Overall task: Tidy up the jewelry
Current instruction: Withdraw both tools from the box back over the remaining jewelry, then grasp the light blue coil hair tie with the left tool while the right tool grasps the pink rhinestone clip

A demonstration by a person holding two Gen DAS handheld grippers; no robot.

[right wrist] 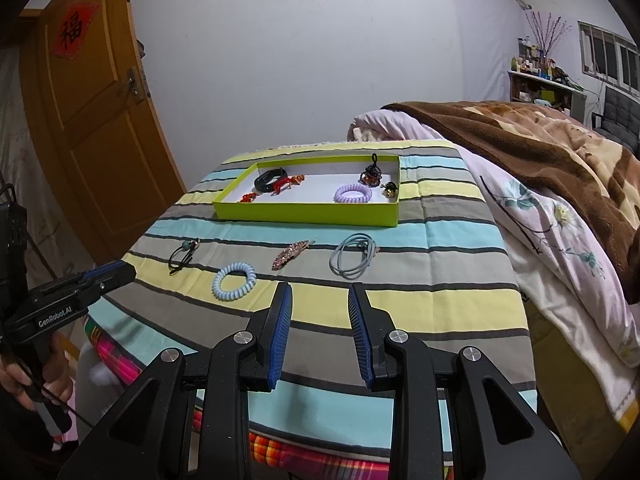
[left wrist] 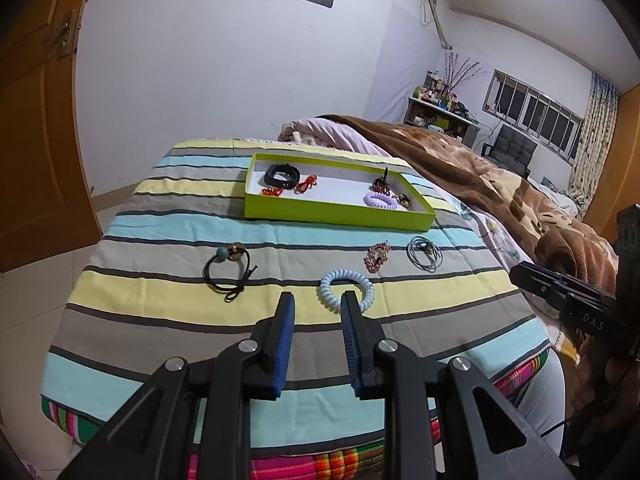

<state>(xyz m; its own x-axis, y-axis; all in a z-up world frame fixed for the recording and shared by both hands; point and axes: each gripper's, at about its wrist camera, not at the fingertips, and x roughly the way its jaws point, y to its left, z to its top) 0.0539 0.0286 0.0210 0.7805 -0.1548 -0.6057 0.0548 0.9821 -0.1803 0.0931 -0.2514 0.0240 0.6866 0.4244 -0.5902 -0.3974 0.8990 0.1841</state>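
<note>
Left gripper (left wrist: 317, 300) fingers parted, empty, above striped cloth (left wrist: 180, 300). Right gripper (right wrist: 320, 292) likewise, nothing between. Just beyond: blue coil tie (left wrist: 346, 284), black tie (left wrist: 228, 270), pink clip (left wrist: 377, 255), grey ties (left wrist: 425, 253). Farther: green tray (left wrist: 336, 216) with purple coil tie (left wrist: 383, 201), black band (left wrist: 281, 174).

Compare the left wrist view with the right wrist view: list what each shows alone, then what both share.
Only the left wrist view: the right tool seen from outside at the right edge.

Only the right wrist view: the red paper sign on the wooden door, and the left tool at the left edge.

Both: the green tray holding the purple coil tie, and on the striped cloth the blue coil tie, pink clip and grey elastic loops. Each view's own tool is open and empty.
</note>
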